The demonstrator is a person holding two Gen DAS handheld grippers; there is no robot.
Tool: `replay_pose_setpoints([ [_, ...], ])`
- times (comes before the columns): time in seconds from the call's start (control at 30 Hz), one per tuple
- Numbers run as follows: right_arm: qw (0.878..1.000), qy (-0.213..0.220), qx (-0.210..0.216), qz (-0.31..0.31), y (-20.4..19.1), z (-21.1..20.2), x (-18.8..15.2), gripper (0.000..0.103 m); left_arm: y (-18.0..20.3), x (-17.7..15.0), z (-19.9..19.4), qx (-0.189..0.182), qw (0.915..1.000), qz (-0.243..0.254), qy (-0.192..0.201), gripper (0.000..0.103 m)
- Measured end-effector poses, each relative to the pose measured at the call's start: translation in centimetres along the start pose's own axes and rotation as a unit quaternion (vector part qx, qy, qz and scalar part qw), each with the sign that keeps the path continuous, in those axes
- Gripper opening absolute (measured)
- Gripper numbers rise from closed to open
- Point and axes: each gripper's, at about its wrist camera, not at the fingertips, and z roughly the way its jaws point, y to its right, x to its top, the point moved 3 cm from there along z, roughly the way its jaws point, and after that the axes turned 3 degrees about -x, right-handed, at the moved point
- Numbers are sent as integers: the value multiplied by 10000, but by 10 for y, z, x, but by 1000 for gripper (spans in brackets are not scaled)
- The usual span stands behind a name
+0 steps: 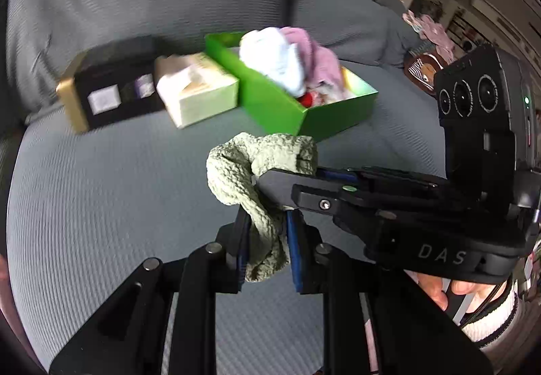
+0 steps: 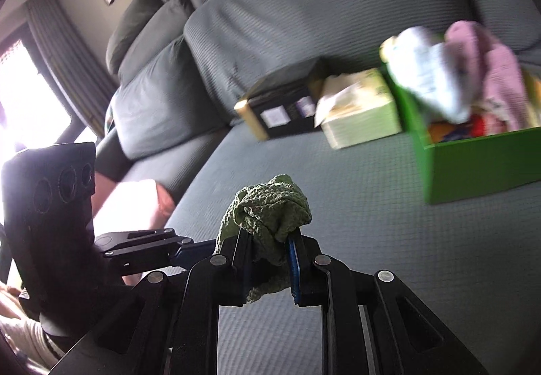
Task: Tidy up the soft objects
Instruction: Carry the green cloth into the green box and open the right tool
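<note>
Nearest the left wrist camera, the left gripper [image 1: 267,239] had its blue-padded jaws pressed onto the lower end of a sage-green, nubbly knitted cloth [image 1: 257,172], while the right gripper [image 1: 270,185] reached in from the right side of that view and pinched the same cloth higher up, just beside the bunched loop. In the right wrist view the right gripper [image 2: 270,250] likewise pinched the cloth [image 2: 270,206], which rose in a crumpled knot above its fingertips, with the left gripper [image 2: 189,244] coming in from the left. The cloth hung between both tools above the grey ribbed sofa seat [image 1: 101,206], its long axis running roughly from the left tool's jaws up and away toward the boxes. The open bright-green cardboard box [image 1: 304,114] lay ahead and slightly right of the cloth, near it but apart, already heaped with a white towel [image 1: 270,57] and a pink knitted garment [image 1: 318,60]. The right gripper looked the nearer to it. To the box's left stood a pale cream carton [image 1: 199,91], touching or almost touching it, and a black and gold box [image 1: 108,87]. Nothing stood between cloth and green box; the heap inside seemed the likeliest obstacle to dropping it in.
</note>
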Motion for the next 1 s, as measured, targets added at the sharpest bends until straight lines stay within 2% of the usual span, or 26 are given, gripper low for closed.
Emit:
replay_pose_setpoints([
  [0.47,9940,998,-258,352,66,-60,42,19,56,74,41,-58,9970,764,131,19],
  [0.7,9907,1240,-421,374,91,-78,59,19,75,103,59,-79,9943,1048,187,19],
  [1.0,9866,1490,-554,372,110,-94,83,19,88,134,72,-111,9926,1166,317,19],
])
